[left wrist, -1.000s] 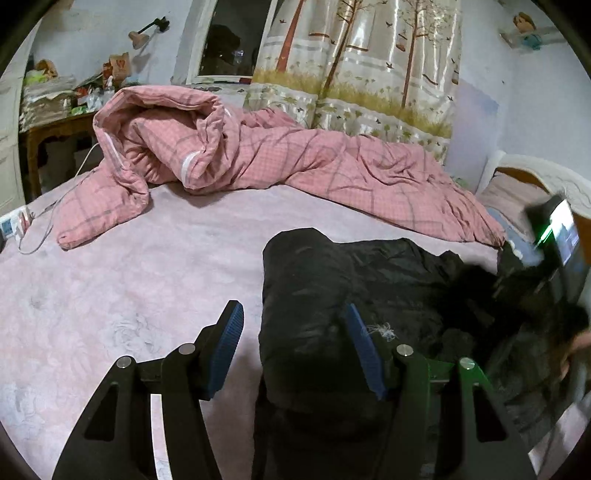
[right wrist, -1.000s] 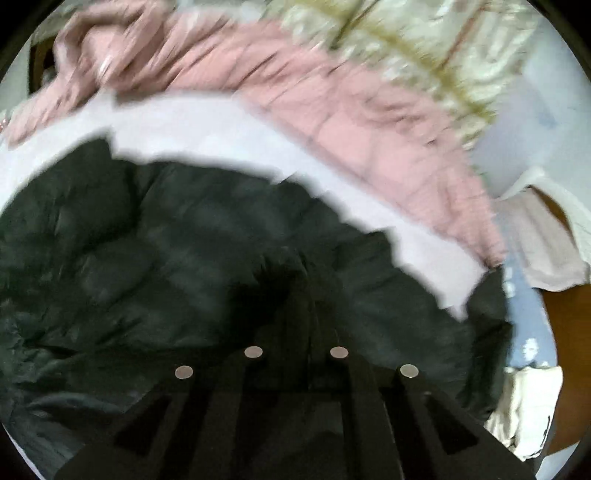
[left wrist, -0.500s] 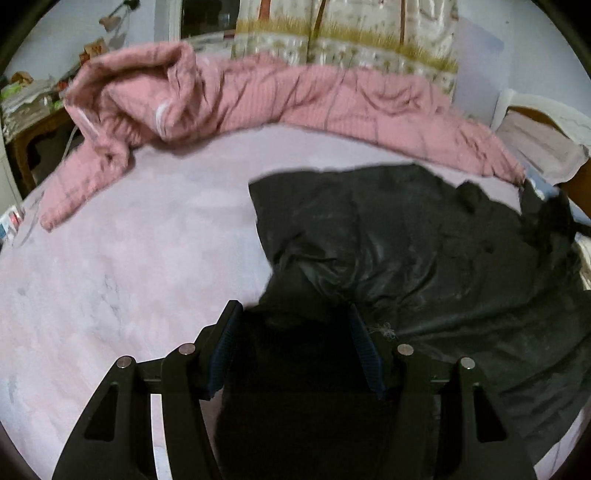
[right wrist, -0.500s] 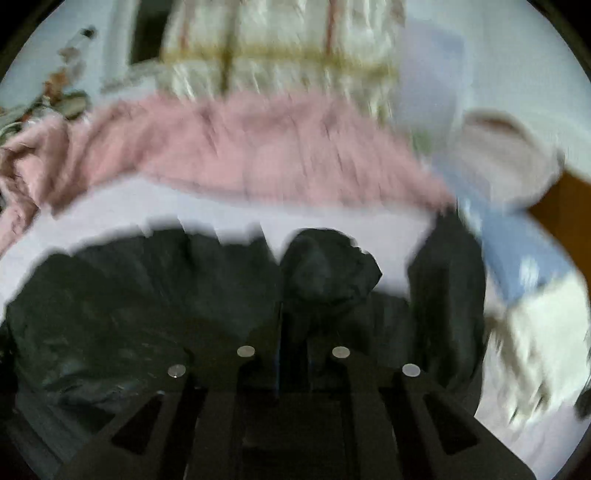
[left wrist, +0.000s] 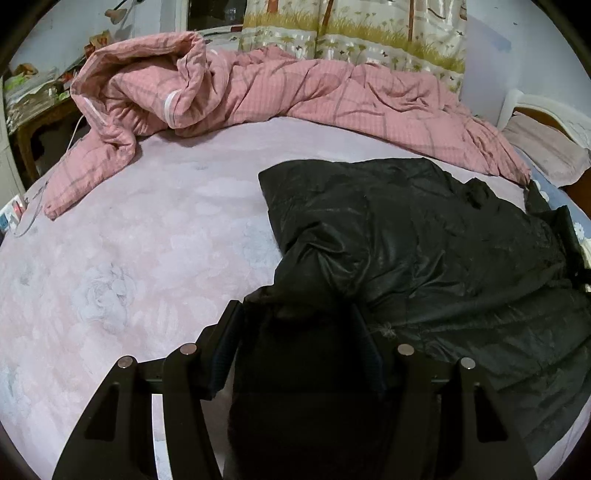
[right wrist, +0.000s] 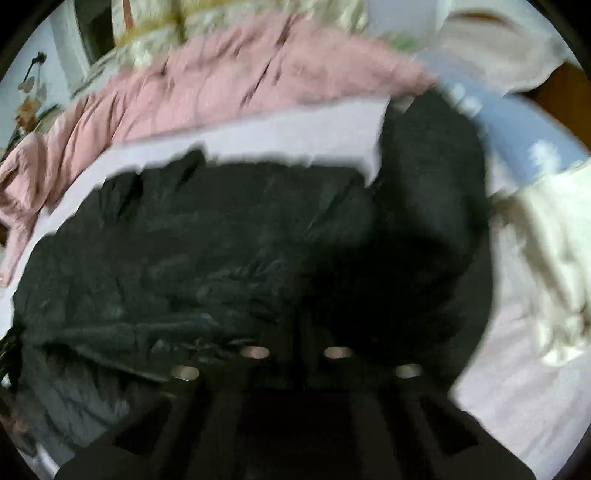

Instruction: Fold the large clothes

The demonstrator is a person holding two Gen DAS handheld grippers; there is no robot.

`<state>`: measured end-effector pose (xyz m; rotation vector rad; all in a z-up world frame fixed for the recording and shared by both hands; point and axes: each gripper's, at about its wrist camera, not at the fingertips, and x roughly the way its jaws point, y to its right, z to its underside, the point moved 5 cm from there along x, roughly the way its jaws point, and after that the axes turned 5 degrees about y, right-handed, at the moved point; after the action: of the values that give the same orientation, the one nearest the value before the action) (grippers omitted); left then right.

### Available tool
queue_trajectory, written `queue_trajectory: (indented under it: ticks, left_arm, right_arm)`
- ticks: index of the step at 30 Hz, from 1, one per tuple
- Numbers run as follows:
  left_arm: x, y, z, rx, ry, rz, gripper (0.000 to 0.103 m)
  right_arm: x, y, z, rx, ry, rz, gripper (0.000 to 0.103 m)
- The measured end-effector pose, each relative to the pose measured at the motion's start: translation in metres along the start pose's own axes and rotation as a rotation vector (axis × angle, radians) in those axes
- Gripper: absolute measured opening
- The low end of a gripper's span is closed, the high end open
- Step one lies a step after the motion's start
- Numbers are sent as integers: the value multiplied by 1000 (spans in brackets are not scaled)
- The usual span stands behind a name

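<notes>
A black padded jacket [left wrist: 424, 243] lies spread over the near right part of the bed, its shiny quilted fabric creased and its far edge running just short of the pink checked duvet [left wrist: 258, 92]. One thick bunched part of the jacket rises toward the left wrist camera and fills the gap between the fingers of the left gripper [left wrist: 299, 332]; the jaws stand at a middling width with their blue pads pressed against the bundle on both sides, so this gripper holds the jacket. In the right wrist view, which is smeared by blur, the same jacket [right wrist: 221, 251] covers most of the frame, and the right gripper [right wrist: 295, 354] is drawn together with its jaws nearly touching; dark jacket fabric sits right at its tips and seems pinched there, though the blur and darkness hide the contact itself. The jacket rests on a pale pink sheet with a faint flower pattern [left wrist: 129, 258]. The duvet is heaped along the far side of the bed, rolled up high at the left. Behind it hangs a curtain printed with trees and grass [left wrist: 351, 29]. To the right lie a pinkish pillow [left wrist: 546, 151] and, in the right wrist view, a crumpled cream cloth [right wrist: 546, 258].
</notes>
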<state>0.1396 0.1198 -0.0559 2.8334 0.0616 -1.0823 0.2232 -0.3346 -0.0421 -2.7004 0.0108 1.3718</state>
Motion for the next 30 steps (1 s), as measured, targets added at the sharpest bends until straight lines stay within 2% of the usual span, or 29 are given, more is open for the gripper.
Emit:
queue_trajectory:
  ticks: [4,9,14,19,21,23,25,27,30]
  left_arm:
    - [5,0,0,-4,-20,-15,58]
    - [6,2,2,16,-15,-17,59]
    - [-1,5,-2,1,1,21,58]
    - [-22,-8,-12,-45,34,73,60]
    - [-31,-16,-15,-67,43,95,60]
    - [-38,-20,-16,-87,49,156,59]
    - [-42,-18,-16,-74,34,220,59]
    - [-42,-14,-12,-29,11,210,59]
    - [-30,-10,1,41,-46,127,59]
  right_arm:
    - [6,-10,-12,-44,43,75,2]
    - [2,-28,-60,-84,154,173,2]
    - [4,-33,-81,-80,159,195,2]
    - [6,-19,-66,-104,123,256,2]
    - [-8,-11,-55,-99,162,239,2]
    - [-26,-7,-45,-86,208,202,4]
    - [-42,-2,-37,-75,230,202,18]
    - [-62,3,-27,-62,264,178,23]
    - [-84,9,-12,-50,276,139,25]
